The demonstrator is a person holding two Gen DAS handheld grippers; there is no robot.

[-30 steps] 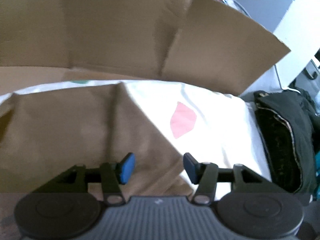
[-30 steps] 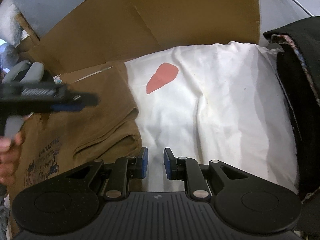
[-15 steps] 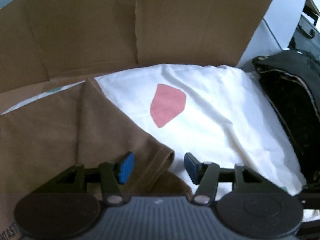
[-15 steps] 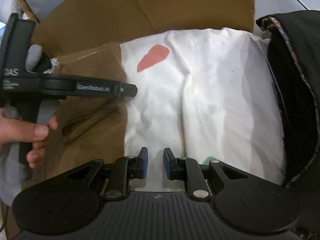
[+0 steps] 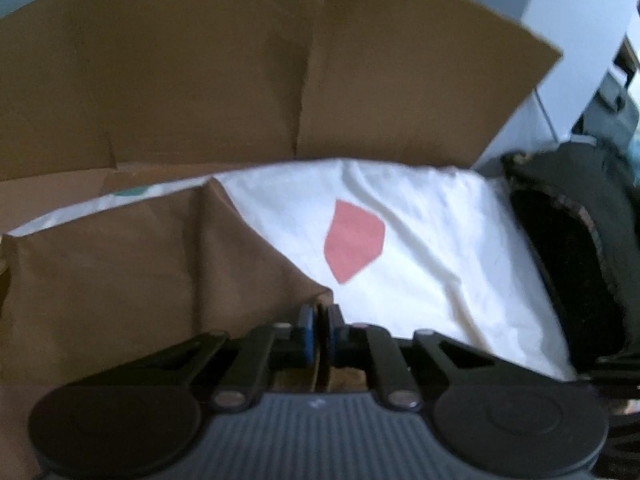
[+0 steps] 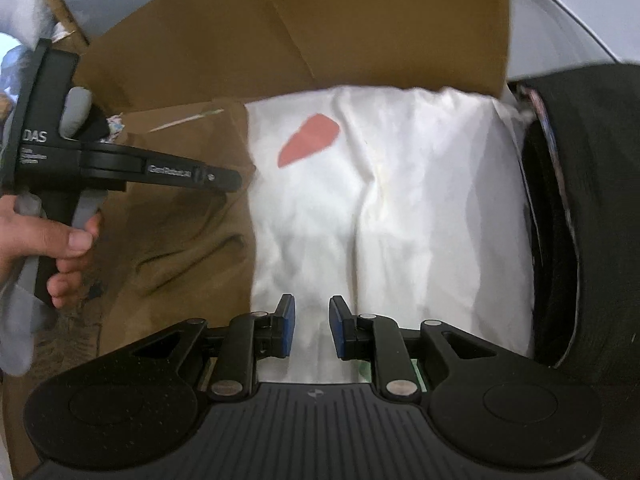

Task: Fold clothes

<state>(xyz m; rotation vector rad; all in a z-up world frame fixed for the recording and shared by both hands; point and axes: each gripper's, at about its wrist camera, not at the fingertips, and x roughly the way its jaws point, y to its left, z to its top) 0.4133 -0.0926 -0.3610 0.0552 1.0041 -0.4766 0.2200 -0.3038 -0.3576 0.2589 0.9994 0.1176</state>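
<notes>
A brown T-shirt [image 5: 140, 280] lies at the left, partly over a white cloth [image 5: 420, 260] that bears a pink patch [image 5: 354, 240]. My left gripper [image 5: 320, 320] is shut on the brown shirt's right edge, with the fabric pinched between its blue pads. From the right wrist view, that left gripper [image 6: 232, 178] reaches in from the left over the brown shirt [image 6: 180, 248], held by a hand [image 6: 40, 240]. My right gripper [image 6: 312, 320] hovers over the near edge of the white cloth [image 6: 420, 200], jaws a little apart and pressing on nothing.
Brown cardboard flaps [image 5: 240, 80] stand behind the clothes. A black garment [image 6: 580, 200] is heaped along the right side of the white cloth. A pale wall rises at the far right.
The left jaws have closed from wide apart onto the brown shirt's edge. The right gripper has hardly moved.
</notes>
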